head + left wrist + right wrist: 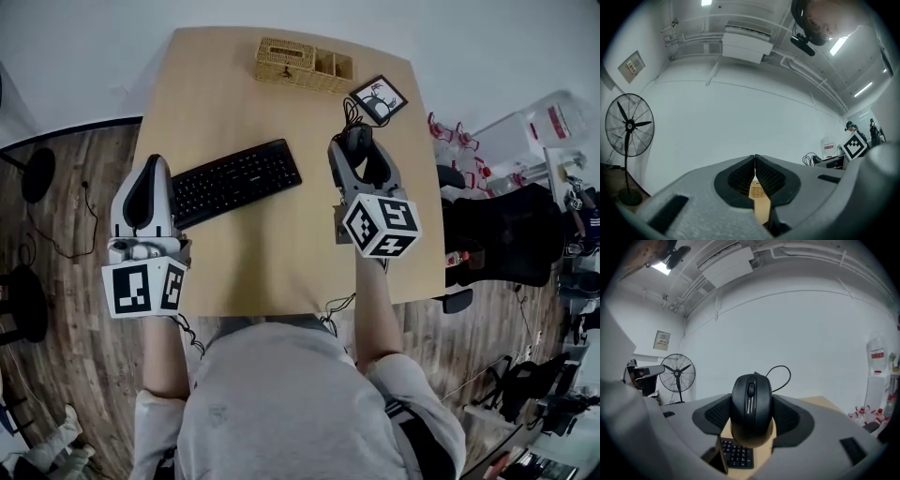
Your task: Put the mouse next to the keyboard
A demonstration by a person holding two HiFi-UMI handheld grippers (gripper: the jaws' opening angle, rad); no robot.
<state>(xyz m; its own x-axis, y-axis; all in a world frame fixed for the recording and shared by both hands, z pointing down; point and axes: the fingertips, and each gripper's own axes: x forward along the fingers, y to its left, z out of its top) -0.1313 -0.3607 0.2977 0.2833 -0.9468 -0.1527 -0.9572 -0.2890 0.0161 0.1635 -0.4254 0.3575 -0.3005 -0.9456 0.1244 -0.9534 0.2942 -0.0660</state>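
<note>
Gripping the mouse (751, 408) between the fingers (716, 416) of the right gripper (358, 152), over the counter (253, 253), near the right end of the keyboard (234, 181) but apart from it, trailing its cable (349, 111) back toward a framed picture (379, 98). Holding nothing in the left gripper (153, 169), fingers (740, 177) pressed together, just beside the keyboard's left end. At the far edge, a wicker basket (302, 63).

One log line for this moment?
right gripper: shut on mouse | left gripper: shut, empty | mouse: right of keyboard, over table
</note>
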